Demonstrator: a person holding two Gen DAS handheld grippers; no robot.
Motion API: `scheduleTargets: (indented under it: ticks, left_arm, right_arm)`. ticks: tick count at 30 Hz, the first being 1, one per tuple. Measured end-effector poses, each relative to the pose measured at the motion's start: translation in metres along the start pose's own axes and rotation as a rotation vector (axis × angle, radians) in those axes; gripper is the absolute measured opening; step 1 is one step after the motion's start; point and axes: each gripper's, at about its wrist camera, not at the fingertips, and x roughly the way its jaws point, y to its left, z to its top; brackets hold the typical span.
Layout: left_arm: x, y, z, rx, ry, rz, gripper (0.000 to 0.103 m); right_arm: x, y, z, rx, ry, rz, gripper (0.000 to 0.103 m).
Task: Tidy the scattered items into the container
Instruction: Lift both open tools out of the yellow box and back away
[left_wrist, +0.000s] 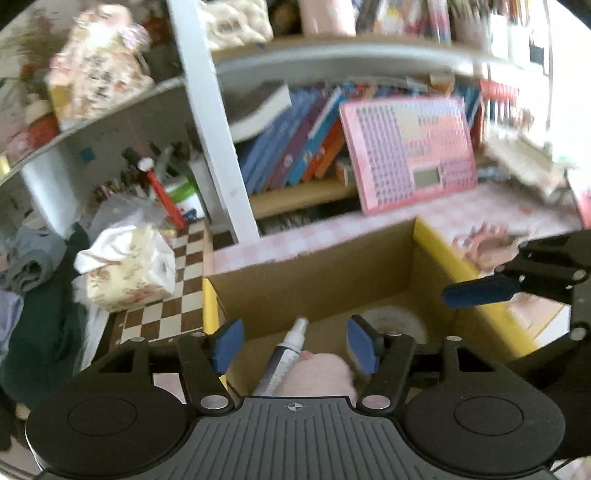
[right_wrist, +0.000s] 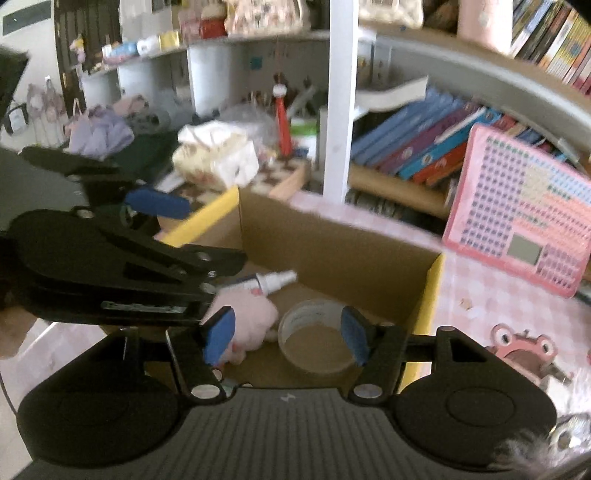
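An open cardboard box with yellow flap edges stands on the pink checked table; it also shows in the right wrist view. Inside lie a white spray bottle, a pink plush toy and a roll of clear tape. My left gripper is open and empty just above the box, over the bottle and plush. My right gripper is open and empty over the tape roll. A pink frog-faced item lies on the table right of the box.
A pink chart board leans on a shelf of books behind the box. A floral tissue box sits on a chessboard to the left. A furry keyring item lies at the bottom right.
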Motion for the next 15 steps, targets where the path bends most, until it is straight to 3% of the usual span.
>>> scheduleTargets:
  ticks: [3,7,11,15]
  left_arm:
    - [-0.026,-0.002,-0.002,-0.014,-0.050,0.016,0.067]
    - [-0.061,-0.006,-0.017,-0.049,-0.113,0.062,0.077]
    - [-0.084,-0.013,-0.044,-0.138,-0.118,0.105,0.080]
    - [-0.109,-0.026,-0.068,-0.130,-0.133,0.139,0.081]
  right_arm:
    - [-0.018,0.004,-0.001,0.010,-0.032,-0.010,0.062]
    - [-0.043,0.011,-0.009,0.009,-0.078,-0.022,0.062]
    - [-0.066,0.020,-0.032,0.028,-0.115,-0.052,0.063]
    - [-0.085,0.027,-0.060,0.082,-0.116,-0.082,0.063]
